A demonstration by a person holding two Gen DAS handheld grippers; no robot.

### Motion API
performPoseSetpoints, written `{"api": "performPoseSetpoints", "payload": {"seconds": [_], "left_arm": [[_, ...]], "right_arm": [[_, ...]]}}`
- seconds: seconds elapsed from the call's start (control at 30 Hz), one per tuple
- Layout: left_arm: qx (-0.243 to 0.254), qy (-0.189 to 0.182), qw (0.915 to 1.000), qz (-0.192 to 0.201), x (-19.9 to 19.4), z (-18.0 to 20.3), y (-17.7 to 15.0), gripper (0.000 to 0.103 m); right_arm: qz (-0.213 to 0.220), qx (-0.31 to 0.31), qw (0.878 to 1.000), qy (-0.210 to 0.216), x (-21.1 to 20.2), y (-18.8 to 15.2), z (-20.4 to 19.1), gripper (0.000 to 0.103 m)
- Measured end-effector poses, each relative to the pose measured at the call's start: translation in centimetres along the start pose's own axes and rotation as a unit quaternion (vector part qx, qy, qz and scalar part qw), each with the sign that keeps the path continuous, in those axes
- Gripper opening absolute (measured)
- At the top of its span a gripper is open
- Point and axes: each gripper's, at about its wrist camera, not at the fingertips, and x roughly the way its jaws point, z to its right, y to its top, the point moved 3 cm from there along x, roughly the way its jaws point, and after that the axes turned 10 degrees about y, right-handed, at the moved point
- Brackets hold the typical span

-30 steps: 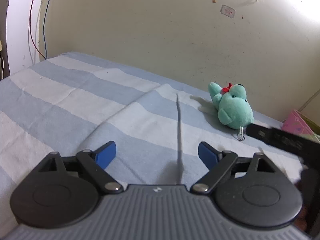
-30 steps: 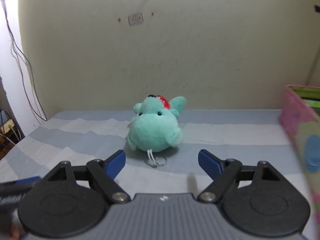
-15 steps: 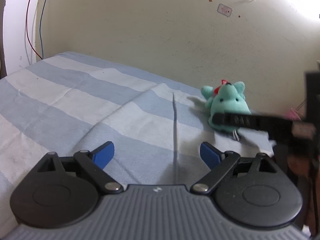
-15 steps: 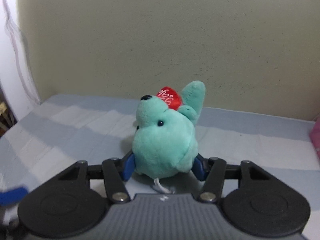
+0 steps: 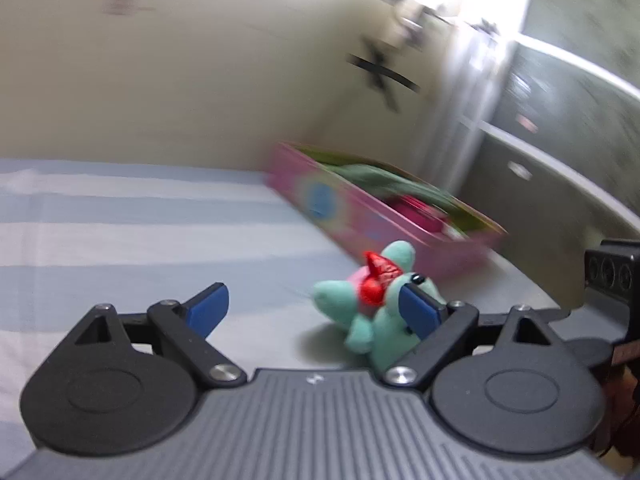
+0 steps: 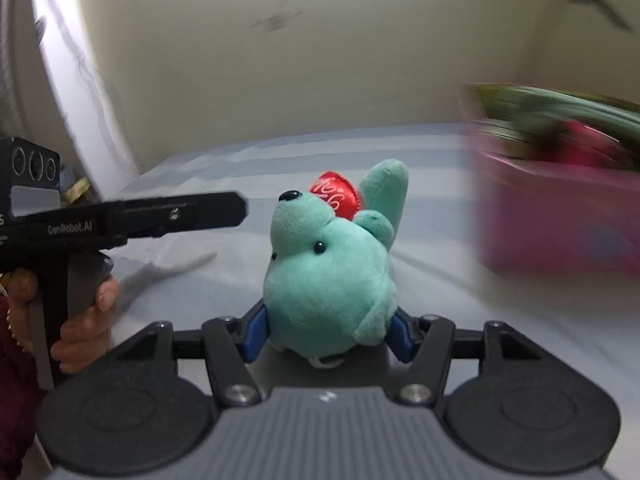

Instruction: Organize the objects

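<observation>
Teal plush toy (image 6: 330,276), a small rounded animal with black bead eyes, a black nose and a red satin heart (image 6: 336,196) with white script on its head, sits squeezed between the two blue pads of the right gripper (image 6: 327,334); its sides bulge over the pads. These jaws have just been closing, then eased slightly, and the frames show them pressed on the toy at roughly half their spread. A small ring hangs under the toy, partly hidden. Beneath it lies a bed sheet (image 6: 440,160) striped in pale blue and white, and whether the toy's base touches the sheet cannot be told. To the right, near the toy but apart from it, stands a pink box (image 6: 560,216), blurred, with green and pink things inside. In the left wrist view the same toy (image 5: 360,316) shows low and right of centre, partly behind the left gripper's right-hand blue pad, with the pink box (image 5: 360,208) beyond it against a cream wall (image 5: 180,80). The left gripper (image 5: 316,310) has its jaws spread wide with nothing between them. In the right wrist view that left gripper (image 6: 240,210) reaches in from the left edge, and a person's hand (image 6: 80,320) grips its handle beside a dark red sleeve (image 6: 12,380).
</observation>
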Motion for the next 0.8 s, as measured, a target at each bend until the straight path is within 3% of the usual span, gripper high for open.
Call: {"api": "performPoseSetpoints", "payload": {"seconds": [0.13, 0.23, 0.3, 0.37, 0.53, 0.8], "left_arm": [[0.001, -0.065, 0.9973, -0.033, 0.5, 4.3, -0.7, 0.093], [-0.021, -0.107, 0.9921, -0.061, 1.3, 7.6, -1.7, 0.093], [-0.025, -0.119, 0.9892, -0.082, 2.3, 9.8, -2.5, 0.093], [-0.021, -0.128, 0.9869, -0.096, 2.8, 11.8, -3.1, 0.092], [0.003, -0.124, 0.9858, -0.113, 3.2, 14.2, -3.1, 0.092], [-0.005, -0.09, 0.9877, -0.127, 3.9, 14.1, -2.0, 0.087]], "right_arm": [[0.052, 0.061, 0.996, -0.05, -6.2, -4.0, 3.2, 0.061], [0.094, 0.112, 0.988, -0.059, -9.0, -5.8, 4.9, 0.08], [0.109, 0.103, 0.985, -0.081, -10.1, -5.8, 5.3, 0.094], [0.119, 0.078, 0.985, -0.097, -10.2, -5.4, 4.5, 0.095], [0.136, 0.02, 0.986, -0.094, -10.8, -5.7, 3.6, 0.096], [0.118, -0.014, 0.991, -0.061, -8.8, -5.0, 4.6, 0.095]]}}
